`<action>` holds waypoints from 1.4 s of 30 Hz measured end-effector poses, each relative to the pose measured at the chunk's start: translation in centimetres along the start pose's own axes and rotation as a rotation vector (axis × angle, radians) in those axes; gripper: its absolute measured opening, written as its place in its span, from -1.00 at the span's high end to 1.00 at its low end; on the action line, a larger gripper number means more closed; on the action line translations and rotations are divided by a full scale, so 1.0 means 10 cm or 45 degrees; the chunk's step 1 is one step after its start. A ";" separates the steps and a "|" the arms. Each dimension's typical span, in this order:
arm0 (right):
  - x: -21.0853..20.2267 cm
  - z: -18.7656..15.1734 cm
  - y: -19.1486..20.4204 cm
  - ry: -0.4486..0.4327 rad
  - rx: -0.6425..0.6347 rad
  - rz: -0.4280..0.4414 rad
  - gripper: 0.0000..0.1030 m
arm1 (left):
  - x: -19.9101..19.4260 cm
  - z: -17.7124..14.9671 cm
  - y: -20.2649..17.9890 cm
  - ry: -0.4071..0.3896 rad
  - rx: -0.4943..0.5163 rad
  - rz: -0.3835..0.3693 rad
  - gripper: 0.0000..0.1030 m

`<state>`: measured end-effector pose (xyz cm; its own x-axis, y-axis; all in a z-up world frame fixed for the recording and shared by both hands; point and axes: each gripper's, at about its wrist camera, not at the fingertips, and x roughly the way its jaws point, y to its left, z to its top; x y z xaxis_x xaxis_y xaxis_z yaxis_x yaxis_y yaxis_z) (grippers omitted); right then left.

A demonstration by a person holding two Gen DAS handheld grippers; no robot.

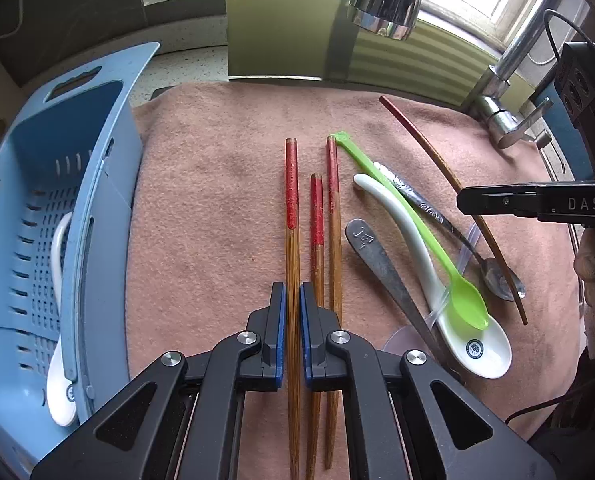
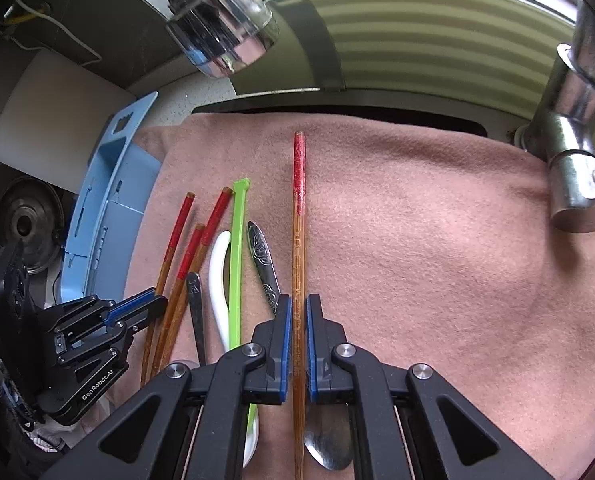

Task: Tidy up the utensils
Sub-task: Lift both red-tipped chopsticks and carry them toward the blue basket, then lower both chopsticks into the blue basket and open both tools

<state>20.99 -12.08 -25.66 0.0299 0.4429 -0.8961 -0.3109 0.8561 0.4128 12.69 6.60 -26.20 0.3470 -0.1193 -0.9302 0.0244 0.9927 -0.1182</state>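
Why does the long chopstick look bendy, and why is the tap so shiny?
Left wrist view: the fisheye lens bows the far chopstick near the edge; right wrist view: window light glares off the tap head, and the same chopstick looks straight.

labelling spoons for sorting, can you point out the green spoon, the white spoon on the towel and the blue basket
green spoon (image 1: 468, 304): left wrist view, on its bowl
white spoon (image 1: 411, 232): left wrist view, on its curved handle
blue basket (image 1: 97, 184): left wrist view, on its near side wall
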 end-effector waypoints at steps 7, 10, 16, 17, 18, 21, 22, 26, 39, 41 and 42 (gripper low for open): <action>-0.11 -0.06 0.01 -0.018 0.044 0.058 0.88 | -0.07 0.00 -0.02 -0.018 -0.011 -0.010 0.89; -0.16 -0.09 0.04 -0.024 0.044 0.068 0.88 | -0.16 0.01 -0.02 -0.036 -0.010 -0.026 0.89; -0.33 -0.15 0.13 -0.051 0.040 0.106 0.88 | -0.37 0.05 -0.07 -0.091 0.003 -0.042 0.89; -0.35 -0.16 0.16 -0.055 0.036 0.109 0.88 | -0.41 0.06 -0.08 -0.102 0.007 -0.043 0.89; -0.37 -0.17 0.19 -0.059 0.032 0.113 0.88 | -0.46 0.05 -0.06 -0.111 0.009 -0.046 0.89; -0.45 -0.19 0.30 -0.077 0.027 0.139 0.88 | -0.56 0.07 -0.04 -0.133 0.004 -0.071 0.89; -0.47 -0.19 0.35 -0.084 0.023 0.147 0.88 | -0.61 0.08 -0.03 -0.146 0.008 -0.070 0.89; -0.55 -0.18 0.60 -0.113 -0.005 0.178 0.88 | -0.79 0.09 0.03 -0.183 0.011 -0.071 0.89; -0.30 -0.02 1.62 -0.134 -0.061 0.273 0.88 | -1.14 -0.02 0.84 -0.240 -0.090 0.026 0.89; -0.22 0.00 1.77 -0.127 -0.057 0.283 0.88 | -1.16 -0.06 1.01 -0.241 -0.125 0.021 0.89; -0.19 0.01 1.84 -0.122 -0.052 0.289 0.88 | -1.17 -0.07 1.10 -0.242 -0.138 0.030 0.89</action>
<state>15.33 2.86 -16.36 0.0445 0.6477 -0.7606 -0.3582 0.7211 0.5930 8.25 18.90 -16.90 0.5173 -0.0800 -0.8521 -0.0836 0.9861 -0.1433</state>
